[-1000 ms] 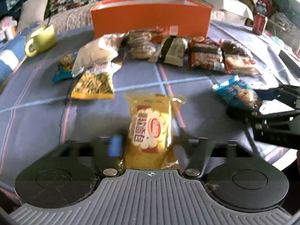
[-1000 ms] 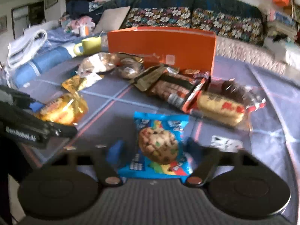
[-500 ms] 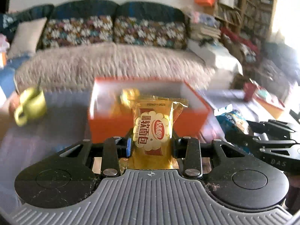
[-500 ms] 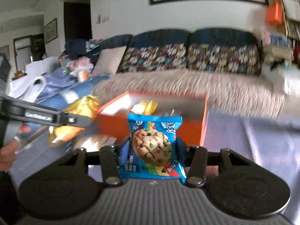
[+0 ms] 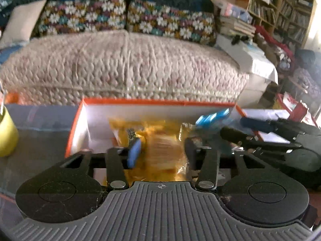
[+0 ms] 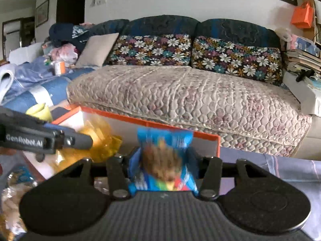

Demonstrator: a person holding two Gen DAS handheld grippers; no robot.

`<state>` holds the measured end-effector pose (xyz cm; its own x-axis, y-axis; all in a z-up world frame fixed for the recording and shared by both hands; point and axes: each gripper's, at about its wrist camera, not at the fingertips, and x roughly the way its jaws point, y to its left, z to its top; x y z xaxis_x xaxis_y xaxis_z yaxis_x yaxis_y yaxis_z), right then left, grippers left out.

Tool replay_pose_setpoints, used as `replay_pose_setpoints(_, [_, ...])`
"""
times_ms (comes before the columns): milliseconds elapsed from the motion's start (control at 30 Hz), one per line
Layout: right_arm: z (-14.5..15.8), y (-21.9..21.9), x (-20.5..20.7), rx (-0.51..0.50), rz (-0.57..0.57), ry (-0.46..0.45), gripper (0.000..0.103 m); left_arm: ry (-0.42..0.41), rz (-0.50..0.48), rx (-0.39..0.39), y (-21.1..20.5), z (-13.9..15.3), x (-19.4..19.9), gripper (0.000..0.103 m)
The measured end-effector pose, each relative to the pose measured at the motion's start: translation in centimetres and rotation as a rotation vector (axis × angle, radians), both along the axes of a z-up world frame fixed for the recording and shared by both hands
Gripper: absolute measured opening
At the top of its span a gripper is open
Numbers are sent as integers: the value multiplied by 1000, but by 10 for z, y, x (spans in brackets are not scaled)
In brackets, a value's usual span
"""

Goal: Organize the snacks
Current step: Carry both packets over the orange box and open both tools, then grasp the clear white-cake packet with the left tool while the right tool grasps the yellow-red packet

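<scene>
My left gripper (image 5: pixel 162 150) is open over the orange box (image 5: pixel 156 101); the yellow snack pack (image 5: pixel 160 150) lies blurred between its spread fingers, over the box's white inside. My right gripper (image 6: pixel 163 160) is shut on the blue cookie pack (image 6: pixel 163 158) and holds it at the box's right end, above the orange rim (image 6: pixel 148 123). The right gripper also shows in the left wrist view (image 5: pixel 230 134) with the blue pack (image 5: pixel 212 118). The left gripper's side and the yellow pack (image 6: pixel 100 140) show in the right wrist view.
A yellow-green mug (image 5: pixel 6 132) stands left of the box. A quilted sofa (image 5: pixel 124 64) lies right behind the box. More snack packs (image 6: pixel 14 190) lie at the lower left of the right wrist view. Bookshelves and clutter (image 5: pixel 280 20) fill the right side.
Both grippers moved forward over the orange box. The left gripper's fingers spread and the yellow pack slipped down, blurred. The right gripper stays shut on the blue pack.
</scene>
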<state>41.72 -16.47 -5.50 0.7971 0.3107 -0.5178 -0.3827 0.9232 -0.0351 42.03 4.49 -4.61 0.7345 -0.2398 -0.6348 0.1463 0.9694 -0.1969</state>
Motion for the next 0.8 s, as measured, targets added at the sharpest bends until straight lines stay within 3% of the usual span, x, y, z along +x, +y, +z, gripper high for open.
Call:
replay_pose_setpoints(67, [11, -10, -19, 30, -4, -39, 69, -33, -5, -3, 2, 4, -15, 32])
replay_pose_setpoints(133, [20, -18, -45, 30, -10, -84, 87, -76, -2, 21, 3, 13, -39, 41])
replay_pose_setpoints(200, [26, -30, -78, 37, -17, -115, 94, -106, -4, 49, 6, 20, -74, 45])
replay_pose_setpoints(233, [26, -37, -97, 43, -13, -115, 94, -119, -2, 64, 8, 22, -96, 47])
replay_pose_setpoints(300, [17, -51, -136, 50, -22, -96, 94, -134, 22, 86, 15, 20, -141, 61])
replay_pose_setpoints(333, [10, -57, -153, 53, -40, -82, 94, -128, 36, 92, 20, 17, -161, 62])
replay_pose_setpoints(533, [-39, -89, -205, 172, -130, 94, 94, 64, 102, 101, 33, -35, -267, 61])
replay_pose_setpoints(667, [-41, -92, -219, 173, -113, 94, 94, 135, 127, 128, 28, -61, -291, 57])
replay_pose_setpoints(800, [-37, -102, -226, 216, -116, 87, 94, 71, 133, 164, 28, -51, -279, 61])
